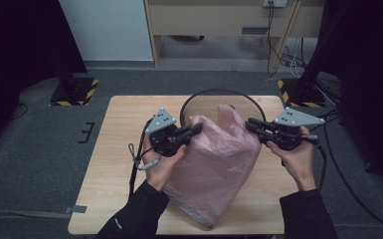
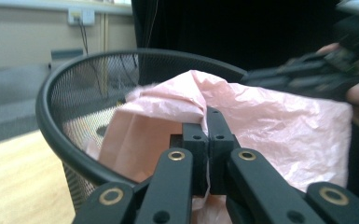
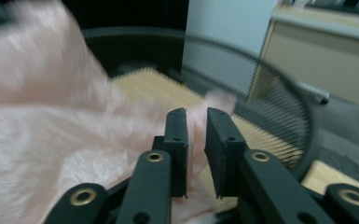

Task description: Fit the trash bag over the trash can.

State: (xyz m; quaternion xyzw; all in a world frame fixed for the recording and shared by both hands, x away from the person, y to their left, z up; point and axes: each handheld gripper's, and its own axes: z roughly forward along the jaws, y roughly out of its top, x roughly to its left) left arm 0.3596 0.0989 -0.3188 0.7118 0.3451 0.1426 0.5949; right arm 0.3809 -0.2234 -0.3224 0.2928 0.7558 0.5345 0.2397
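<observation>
Here, left hand-held gripper [image 2: 208,140] pinching pink bag [image 2: 279,126], right hand-held gripper [image 3: 196,140] slightly parted astride it.

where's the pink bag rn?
High view: pink bag at table centre, its top in the black mesh bin, between left claw and right claw.

On the one light wooden table [image 1: 119,149] stands one round black wire-mesh basket [image 1: 199,102], and one crinkled pale pink plastic bag [image 1: 214,164] sits partly in it. Two black two-jaw handheld grippers are at the bag, the left gripper [image 1: 195,129] and the right gripper [image 1: 251,124], each carrying one grey three-cornered plate on top. On the floor behind the table stand two black stand bases edged with yellow-and-black hazard stripes, one base [image 1: 74,92] at each side
</observation>
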